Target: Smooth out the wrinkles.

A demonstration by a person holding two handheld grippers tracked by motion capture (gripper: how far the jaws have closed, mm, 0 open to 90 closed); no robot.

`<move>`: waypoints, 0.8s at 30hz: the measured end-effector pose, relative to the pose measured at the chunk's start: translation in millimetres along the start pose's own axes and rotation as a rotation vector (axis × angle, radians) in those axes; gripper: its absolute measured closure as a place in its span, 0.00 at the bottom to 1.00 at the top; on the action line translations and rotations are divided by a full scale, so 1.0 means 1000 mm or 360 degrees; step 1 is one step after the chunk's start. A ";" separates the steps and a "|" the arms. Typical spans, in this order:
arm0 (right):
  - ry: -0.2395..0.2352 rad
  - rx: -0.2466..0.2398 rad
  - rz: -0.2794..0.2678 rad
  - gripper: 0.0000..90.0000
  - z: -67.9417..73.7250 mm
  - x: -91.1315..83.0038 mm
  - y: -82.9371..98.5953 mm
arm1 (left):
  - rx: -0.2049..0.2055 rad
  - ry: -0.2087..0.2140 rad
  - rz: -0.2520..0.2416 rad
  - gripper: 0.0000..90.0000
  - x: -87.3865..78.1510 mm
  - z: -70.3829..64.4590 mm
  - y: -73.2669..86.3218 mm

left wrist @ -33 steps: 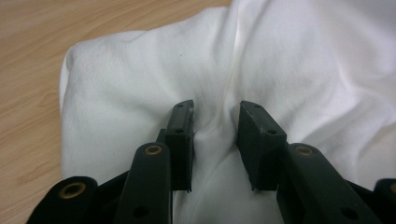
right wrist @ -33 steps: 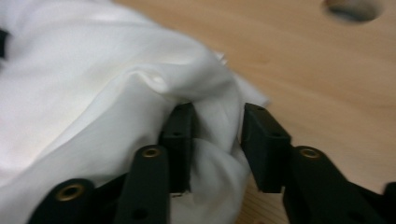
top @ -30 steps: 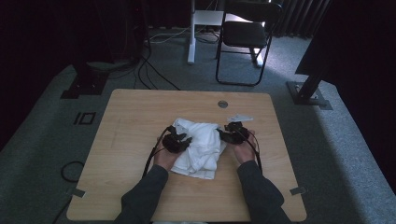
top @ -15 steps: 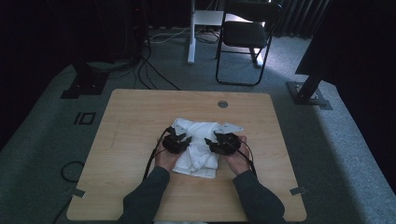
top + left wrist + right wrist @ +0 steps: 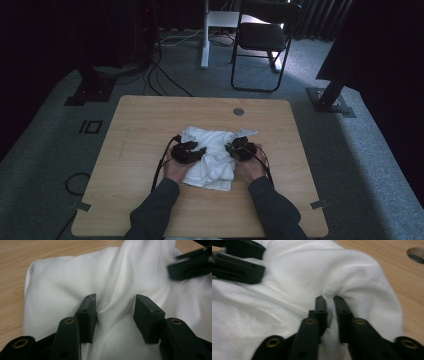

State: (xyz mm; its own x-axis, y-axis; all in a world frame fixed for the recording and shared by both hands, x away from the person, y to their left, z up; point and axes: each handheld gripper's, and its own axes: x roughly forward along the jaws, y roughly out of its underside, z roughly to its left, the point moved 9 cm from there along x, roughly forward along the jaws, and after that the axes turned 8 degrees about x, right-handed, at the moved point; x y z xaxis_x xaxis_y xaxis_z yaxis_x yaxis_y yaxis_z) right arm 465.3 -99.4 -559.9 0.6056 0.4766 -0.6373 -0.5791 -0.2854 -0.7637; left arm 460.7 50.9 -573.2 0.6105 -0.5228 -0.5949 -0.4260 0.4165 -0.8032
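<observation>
In the high view, a crumpled white cloth (image 5: 212,156) lies at the centre of the frame on the wooden surface (image 5: 140,135). The left hand-held gripper (image 5: 196,152) sits on the cloth's left side and the right hand-held gripper (image 5: 234,149) on its right side, each held by a hand with a dark sleeve coming in from the bottom edge. A black chair (image 5: 262,40) stands on the carpet at the upper middle of the frame.

In the left gripper view, the left hand-held gripper (image 5: 115,312) has its jaws spread wide apart over the white cloth (image 5: 62,290), a ridge of fabric running between them, ungripped. The other gripper shows at the upper right.

In the right gripper view, the right hand-held gripper (image 5: 329,301) has its jaws nearly together, pinching a fold of the white cloth (image 5: 294,272). A round hole (image 5: 416,253) in the surface sits at the upper right corner.
</observation>
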 end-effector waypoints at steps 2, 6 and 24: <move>-0.0019 0.0002 -0.0087 0.93 -0.005 -0.022 -0.009 | -0.0007 0.0039 -0.0014 0.58 -0.002 -0.001 -0.002; 0.0114 -0.0001 -0.0067 0.81 -0.020 -0.030 -0.005 | 0.0032 0.0016 0.0004 0.57 -0.002 -0.005 -0.003; -0.0332 -0.0100 -0.0172 0.50 0.069 -0.045 0.000 | -0.0023 -0.0019 -0.0021 0.52 -0.005 -0.005 -0.008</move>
State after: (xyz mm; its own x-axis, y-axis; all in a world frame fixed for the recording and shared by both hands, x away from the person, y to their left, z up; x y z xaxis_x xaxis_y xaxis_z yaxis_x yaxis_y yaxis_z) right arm 400.1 -63.9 -524.1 0.5324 0.6668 -0.5214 -0.4781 -0.2714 -0.8353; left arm 457.1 46.4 -564.1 0.6240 -0.5191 -0.5840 -0.4276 0.3987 -0.8113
